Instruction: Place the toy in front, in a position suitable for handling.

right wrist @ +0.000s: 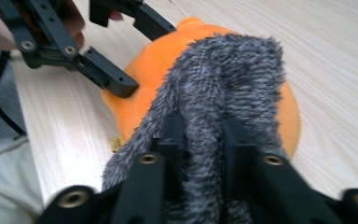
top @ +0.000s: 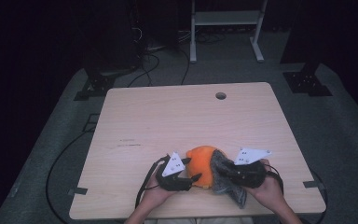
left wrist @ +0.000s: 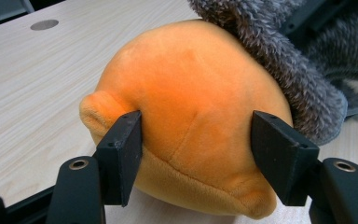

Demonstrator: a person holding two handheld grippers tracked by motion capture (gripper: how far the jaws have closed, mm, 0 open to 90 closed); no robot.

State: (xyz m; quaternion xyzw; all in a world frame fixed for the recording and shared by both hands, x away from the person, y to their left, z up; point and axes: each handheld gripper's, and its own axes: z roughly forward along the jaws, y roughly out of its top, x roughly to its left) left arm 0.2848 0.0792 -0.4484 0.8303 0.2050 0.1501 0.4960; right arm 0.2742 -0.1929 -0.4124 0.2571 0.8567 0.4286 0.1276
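Orange plush near table edge: left gripper clamps it, right gripper clamps grey cloth.

table: light wood top, round cable hole at far edge beyond the claws | floor: grey carpet, black cables left | far: white frame legs, black stand bases | light: dim, dark surround

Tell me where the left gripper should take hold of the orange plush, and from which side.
Grip the orange plush across its bare rounded half, coming in level from the side away from the grey fuzzy cloth. The left gripper already has a pad on each flank there. The cloth, pinched by the right gripper, covers the other side.
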